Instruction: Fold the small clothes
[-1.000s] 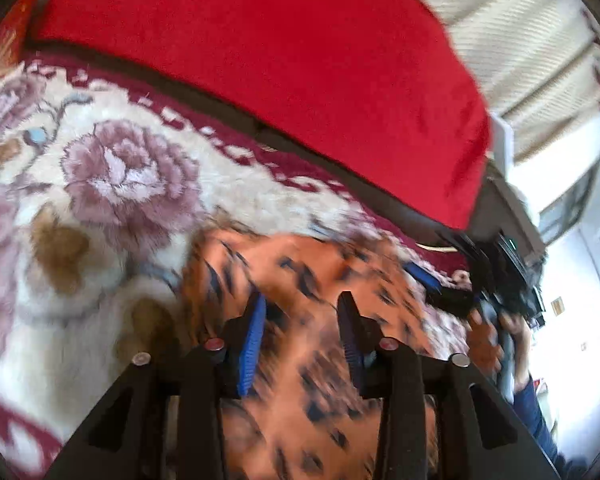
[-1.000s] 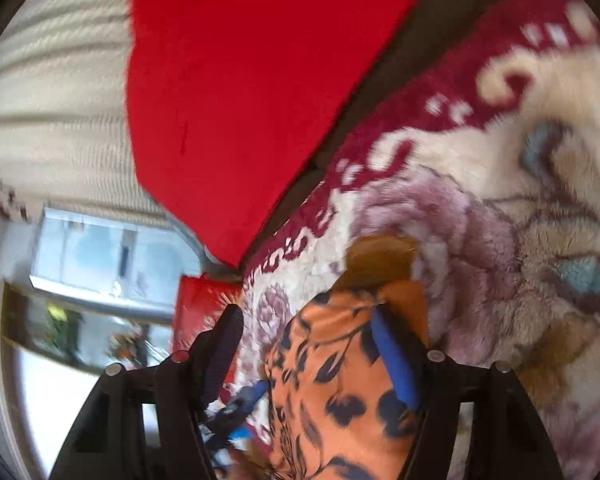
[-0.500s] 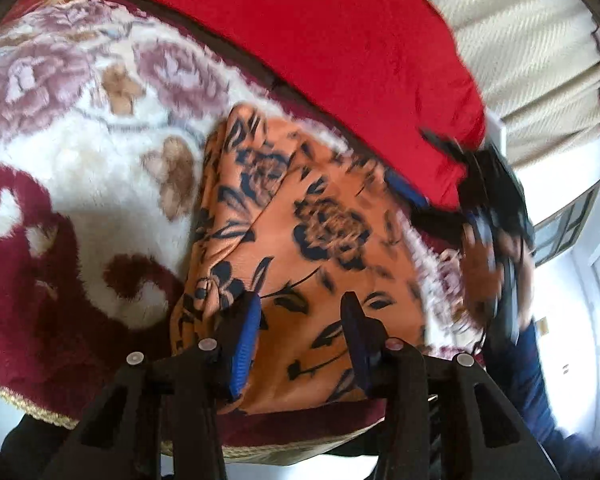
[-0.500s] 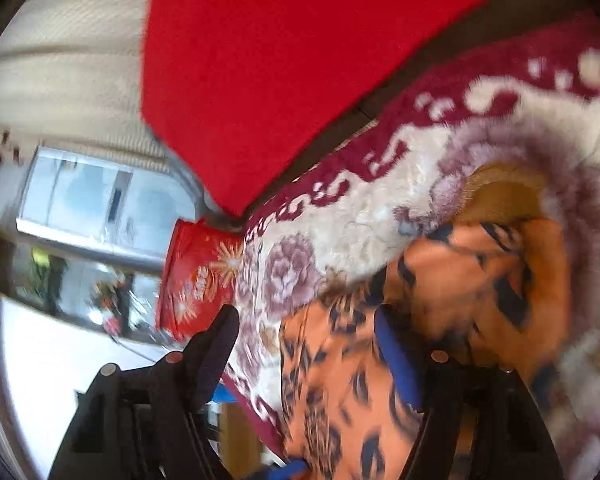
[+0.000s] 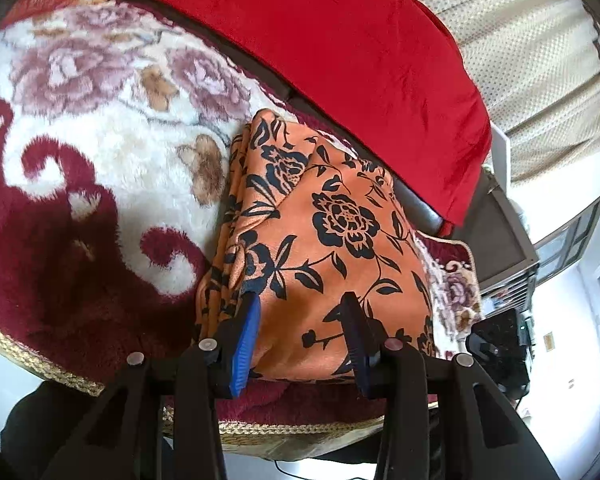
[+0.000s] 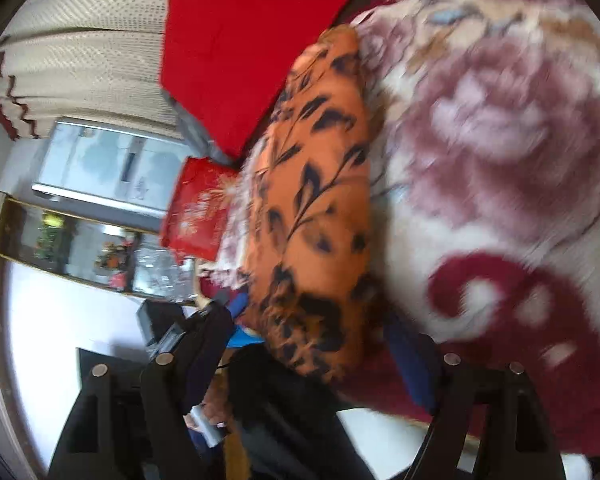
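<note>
An orange cloth with black flowers [image 5: 332,220] lies folded on the plush floral blanket [image 5: 100,152]. My left gripper [image 5: 300,300] is at its near edge, shut on a bulging fold held between the blue pads [image 5: 248,336]. My right gripper [image 6: 306,324] is blurred and its jaws are opening. The cloth's [image 6: 320,200] near corner shows between its fingers, but the pads do not press on it. In the left wrist view the right gripper [image 5: 500,344] hangs off the cloth's right side, apart from it.
A red cushion [image 5: 340,40] lies along the back of the blanket, with a beige curtain [image 5: 520,40] behind it. A red printed packet [image 6: 196,212] sits at the far corner. The blanket's gold-trimmed edge [image 5: 40,360] runs just below my left gripper.
My left gripper has dragged the orange cloth toward the blanket's near edge. The right gripper has let go, widened its jaws and swung back, away from the cloth.
</note>
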